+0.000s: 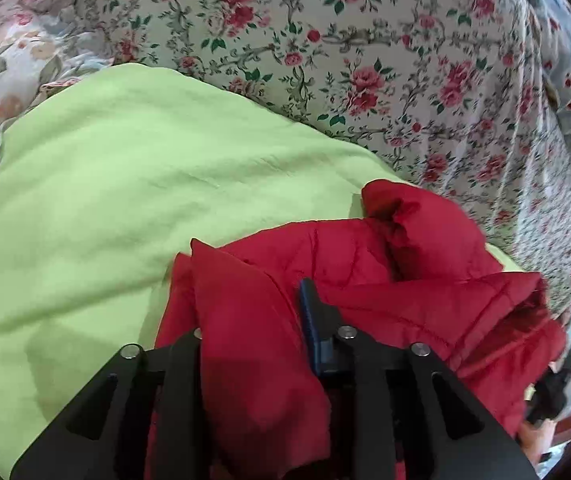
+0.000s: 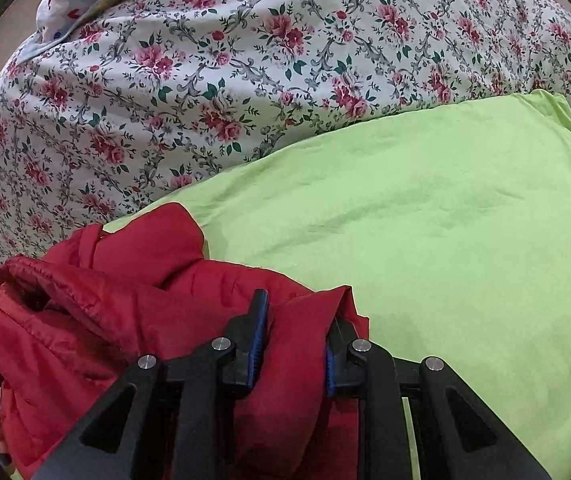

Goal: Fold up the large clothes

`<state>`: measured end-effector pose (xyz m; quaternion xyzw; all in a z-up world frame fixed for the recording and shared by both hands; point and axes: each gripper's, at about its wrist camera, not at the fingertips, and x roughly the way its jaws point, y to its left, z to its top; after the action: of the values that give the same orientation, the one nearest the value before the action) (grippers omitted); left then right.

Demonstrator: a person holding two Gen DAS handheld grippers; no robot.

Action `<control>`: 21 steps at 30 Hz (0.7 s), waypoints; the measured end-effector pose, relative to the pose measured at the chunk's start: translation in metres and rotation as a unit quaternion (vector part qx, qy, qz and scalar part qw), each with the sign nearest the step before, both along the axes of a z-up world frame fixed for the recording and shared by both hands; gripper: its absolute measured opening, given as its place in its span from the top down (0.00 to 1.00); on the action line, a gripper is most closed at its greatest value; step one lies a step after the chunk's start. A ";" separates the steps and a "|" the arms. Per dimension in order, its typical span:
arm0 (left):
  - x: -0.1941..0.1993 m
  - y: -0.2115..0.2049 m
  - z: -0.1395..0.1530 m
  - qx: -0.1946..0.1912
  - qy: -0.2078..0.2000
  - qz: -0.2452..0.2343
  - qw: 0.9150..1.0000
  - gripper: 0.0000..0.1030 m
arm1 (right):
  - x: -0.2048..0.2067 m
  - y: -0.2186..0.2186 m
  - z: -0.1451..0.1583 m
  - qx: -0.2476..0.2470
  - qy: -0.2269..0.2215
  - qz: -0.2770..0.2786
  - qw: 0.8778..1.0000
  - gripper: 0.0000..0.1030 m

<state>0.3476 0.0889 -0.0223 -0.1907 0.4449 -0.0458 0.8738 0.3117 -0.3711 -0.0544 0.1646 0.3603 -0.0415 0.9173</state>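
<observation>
Two hand-held grippers had the red jacket (image 1: 365,280) between them: my left hand-held gripper (image 1: 253,320) was clamped on one bunched edge, my right hand-held gripper (image 2: 297,320) on another. The jacket lay right at both grippers, its length running across between them, over the green sheet (image 1: 125,184) on the floral bed (image 1: 365,60). Neither arm was nearer. Sleeves and hem were hidden in the folds.

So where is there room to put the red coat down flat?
The widest bare patch is the green sheet, between the flowery bedspread and the red coat. In the left view it opens toward the pale flowered pillow. It is crowded at the near edge, where both sets of jaws grip the bunched coat.
</observation>
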 end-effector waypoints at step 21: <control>-0.105 -0.069 0.021 0.096 -0.064 -0.101 0.988 0.48 | -0.001 0.002 -0.001 -0.004 -0.006 -0.003 1.000 0.74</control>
<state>0.2422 0.0201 -0.0015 -0.0561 0.4075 -0.1031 0.9056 0.3104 -0.3687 -0.0558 0.1624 0.3546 -0.0449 0.9197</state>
